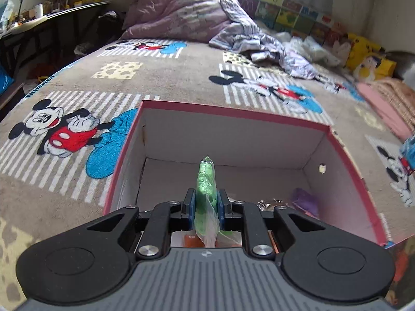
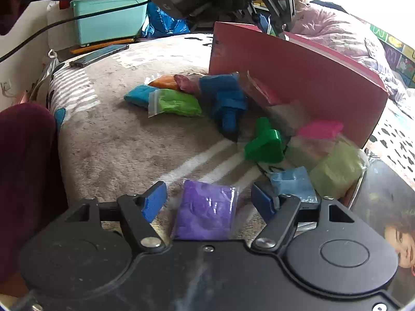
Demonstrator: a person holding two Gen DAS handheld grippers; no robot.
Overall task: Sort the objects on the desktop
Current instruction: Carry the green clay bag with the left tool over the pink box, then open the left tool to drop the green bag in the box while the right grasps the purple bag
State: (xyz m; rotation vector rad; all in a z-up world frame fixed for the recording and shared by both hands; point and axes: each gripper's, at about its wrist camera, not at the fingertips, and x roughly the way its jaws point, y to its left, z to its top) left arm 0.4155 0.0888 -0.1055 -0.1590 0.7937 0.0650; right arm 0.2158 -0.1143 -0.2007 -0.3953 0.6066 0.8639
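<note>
While both views look out over the bed, each line runs from near to far.

Left gripper: the left gripper (image 1: 206, 202) is closed on a green clay bag (image 1: 206, 181), its blue pads pinching the bag edge-on so the bag stands upright between them; it hangs above the open inside of the red box (image 1: 228, 111)
Box contents: a purple bag (image 1: 304, 199) lies at the right of the box floor, beside something in clear wrap that is too blurred to name; an orange patch shows just below the held bag
Right gripper: the right gripper (image 2: 208, 202) is wide open and holds nothing; a purple clay bag (image 2: 206, 210) lies on the blanket (image 2: 116, 140) between its blue fingers (image 2: 154, 202), touching neither
Near pile: a light blue bag (image 2: 293, 182) sits just beside the right finger; a pale green bag (image 2: 337, 168) and a pink bag (image 2: 321, 128) lean by the box wall; a green plastic mould (image 2: 267, 143) lies next to them
Far pile: a blue plastic mould (image 2: 228, 103), a bright green bag (image 2: 176, 102), a teal bag (image 2: 137, 96) and an orange bag (image 2: 164, 81) lie together
Beyond: a phone (image 2: 99, 54) rests at the bed edge; a teal storage bin (image 2: 109, 19) stands behind it
</note>
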